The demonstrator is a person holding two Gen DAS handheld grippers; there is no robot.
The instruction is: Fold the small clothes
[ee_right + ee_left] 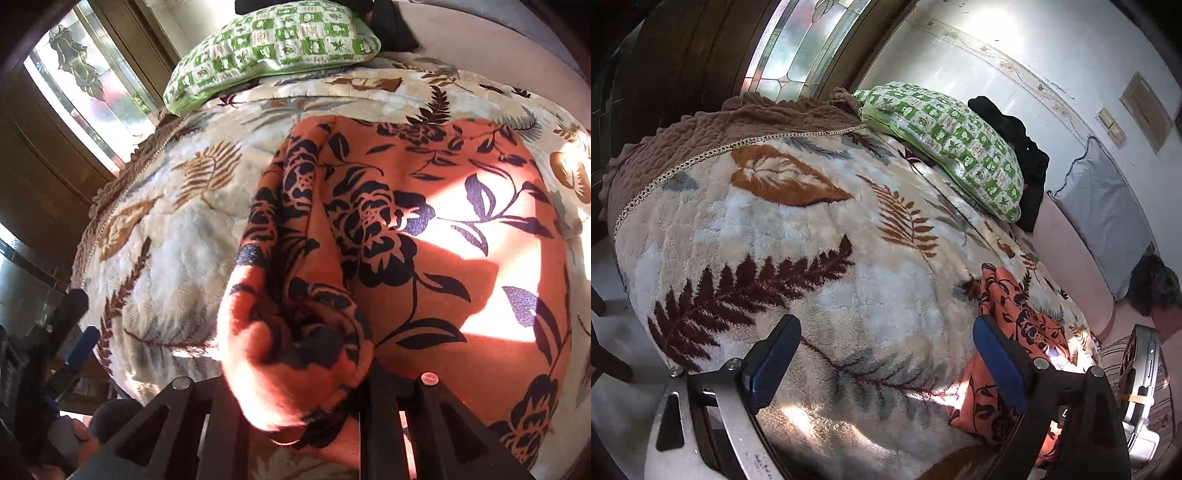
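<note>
We see our left gripper [886,354] with jaws released above the bed's leaf-print blanket [798,236]. One orange floral garment [424,240] lies near the bed's right edge, its bunched fold grasped in our right gripper [295,384]. One green checked pillow [945,144] sits at the far edge.

Left tongs [886,363] gape wide, holding nothing; right tongs [295,384] are clamped on bunched fabric.

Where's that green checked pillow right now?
The green pillow lies at the far end of the bed, on the leaf-print blanket, beside a black garment; it is top centre in the right wrist view.
</note>
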